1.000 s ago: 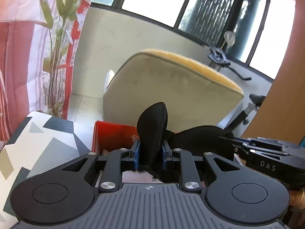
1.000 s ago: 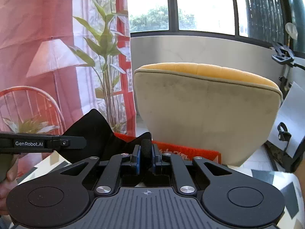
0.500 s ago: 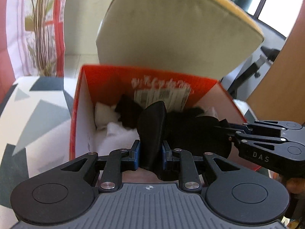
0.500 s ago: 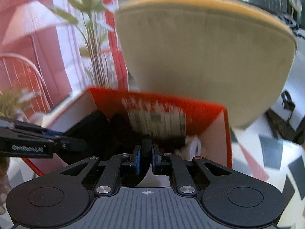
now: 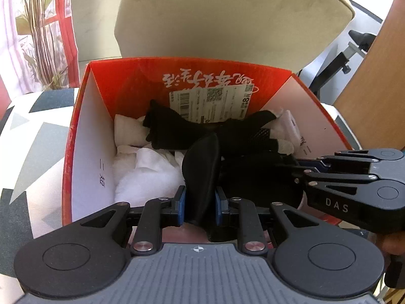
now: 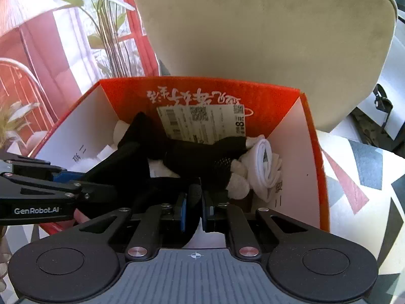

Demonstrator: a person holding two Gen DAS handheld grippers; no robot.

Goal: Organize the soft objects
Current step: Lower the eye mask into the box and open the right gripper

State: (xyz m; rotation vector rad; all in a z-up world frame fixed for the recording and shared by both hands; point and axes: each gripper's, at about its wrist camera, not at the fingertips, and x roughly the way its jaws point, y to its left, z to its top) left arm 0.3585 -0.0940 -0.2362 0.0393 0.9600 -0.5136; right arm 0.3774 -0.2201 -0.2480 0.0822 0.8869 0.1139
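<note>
Black cloth (image 5: 201,177) sits pinched between both our grippers, low in the middle of the frame, right over the open red box (image 5: 76,116). A second ago we faced the beige chair (image 5: 227,15); now we've tipped down and the box fills the view, so we reckon the drop is close. Our left gripper (image 5: 200,206) clamps a thick fold, our right gripper (image 6: 194,211) is squeezed nearly shut on a thin edge. Only the right view shows the rolled white sock (image 6: 265,167) at the box's right side; the left view shows the white bundle (image 5: 146,174) at left.
</note>
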